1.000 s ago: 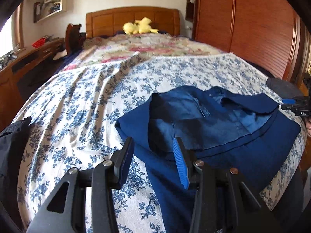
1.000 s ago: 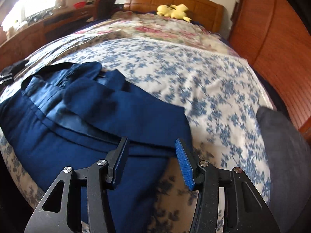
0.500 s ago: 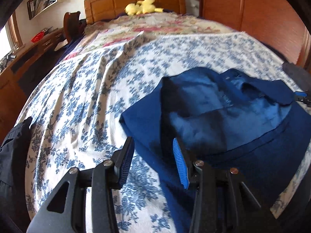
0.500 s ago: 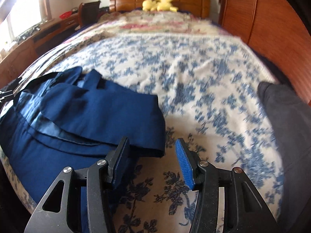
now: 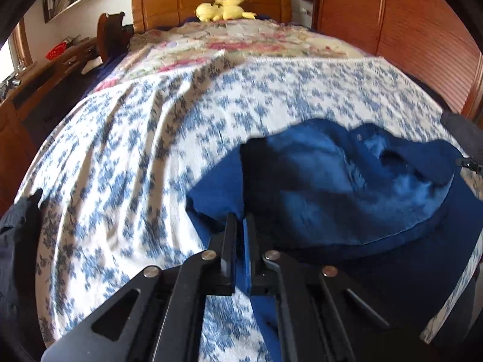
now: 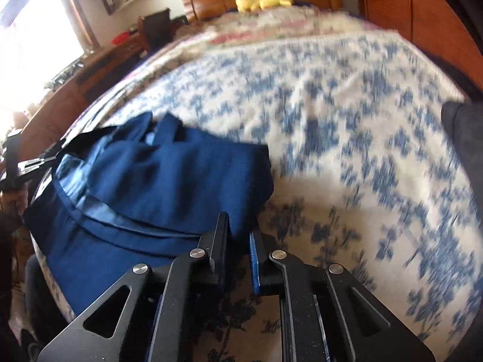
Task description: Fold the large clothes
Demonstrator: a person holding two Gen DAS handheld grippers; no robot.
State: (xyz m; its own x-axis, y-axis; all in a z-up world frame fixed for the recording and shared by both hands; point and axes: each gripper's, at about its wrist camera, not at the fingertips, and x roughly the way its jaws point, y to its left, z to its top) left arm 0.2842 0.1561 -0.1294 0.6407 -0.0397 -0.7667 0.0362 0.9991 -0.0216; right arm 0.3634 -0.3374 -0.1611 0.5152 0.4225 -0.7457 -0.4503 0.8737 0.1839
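A dark blue garment [image 5: 347, 199] with a shiny lining lies partly folded on the near end of the bed. My left gripper [image 5: 240, 226] is shut on the garment's left edge. In the right wrist view the same garment [image 6: 157, 178] lies at the left, and my right gripper [image 6: 238, 229] is shut on its near right corner. The other gripper shows at that view's far left edge [image 6: 18, 169].
The bed has a blue floral cover [image 5: 126, 157] and a wooden headboard [image 5: 211, 0] with a yellow plush toy [image 5: 223, 10]. A wooden wardrobe [image 5: 407, 30] stands on the right, a desk [image 5: 45, 78] on the left. Black cloth [image 5: 15, 241] lies at the left, grey cloth [image 6: 465, 138] at the right.
Both grippers were open over the garment's edges; now both have closed on the blue fabric. The views are motion-blurred, and the garment's folded part has bunched up.
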